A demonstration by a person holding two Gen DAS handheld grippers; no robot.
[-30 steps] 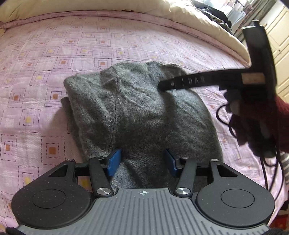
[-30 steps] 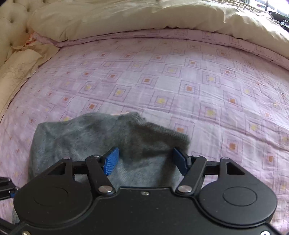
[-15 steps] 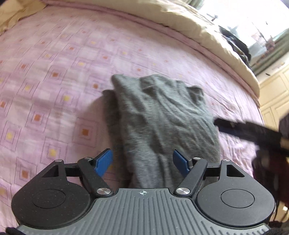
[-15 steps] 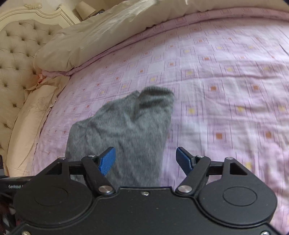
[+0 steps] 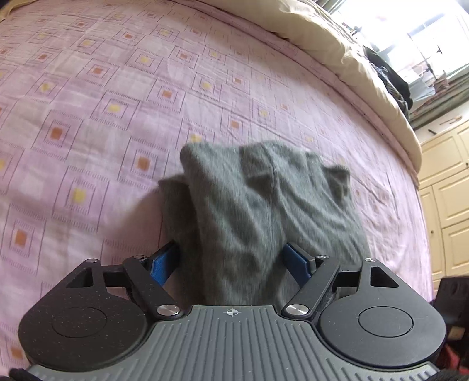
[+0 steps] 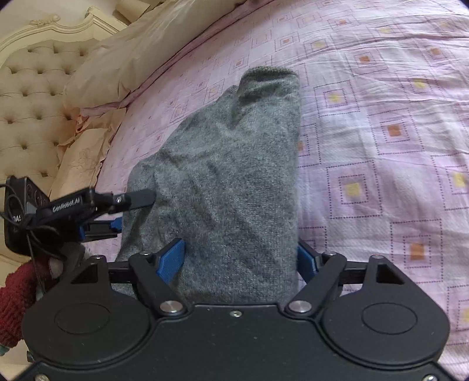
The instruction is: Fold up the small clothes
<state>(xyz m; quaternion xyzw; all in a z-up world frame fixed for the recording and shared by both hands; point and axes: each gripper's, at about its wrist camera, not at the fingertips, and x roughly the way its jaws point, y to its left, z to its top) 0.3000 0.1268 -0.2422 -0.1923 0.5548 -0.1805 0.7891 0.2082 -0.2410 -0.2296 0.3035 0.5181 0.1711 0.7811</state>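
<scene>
Grey knit garment [image 6: 222, 181], partly folded into a long band, lying on the pink patterned bedsheet [image 6: 381, 123] well in from the bed's edges, its ribbed end toward the cream duvet [image 6: 123, 58] at the head.

Right gripper [image 6: 239, 259]: jaws wide, just been opening, straddling the near end of the band; the blue pads [image 6: 171, 258] flank the cloth without visibly pinching it. Left gripper [image 5: 233, 262]: likewise spread and just been opening, the knit between its fingers, apparently loose, though motion blur there makes contact hard to rule out.

Step in hand, as judged: taking a fresh hold on the near end for the next fold. Each gripper should gather all layers at its own corner, the two corners should be lifted together, and the end carried straight toward the ribbed end so that the edges align.

Right view alone shows the left gripper [image 6: 88, 211] from the side at the garment's long edge, a dark red sleeve [image 6: 14, 299], and the tufted headboard [image 6: 29, 96]. Left view alone shows the wrinkled, doubled far end [image 5: 263, 175], the cupboard doors [image 5: 445, 187] beyond the bed's side edge, and the bright window [image 5: 410, 26].
</scene>
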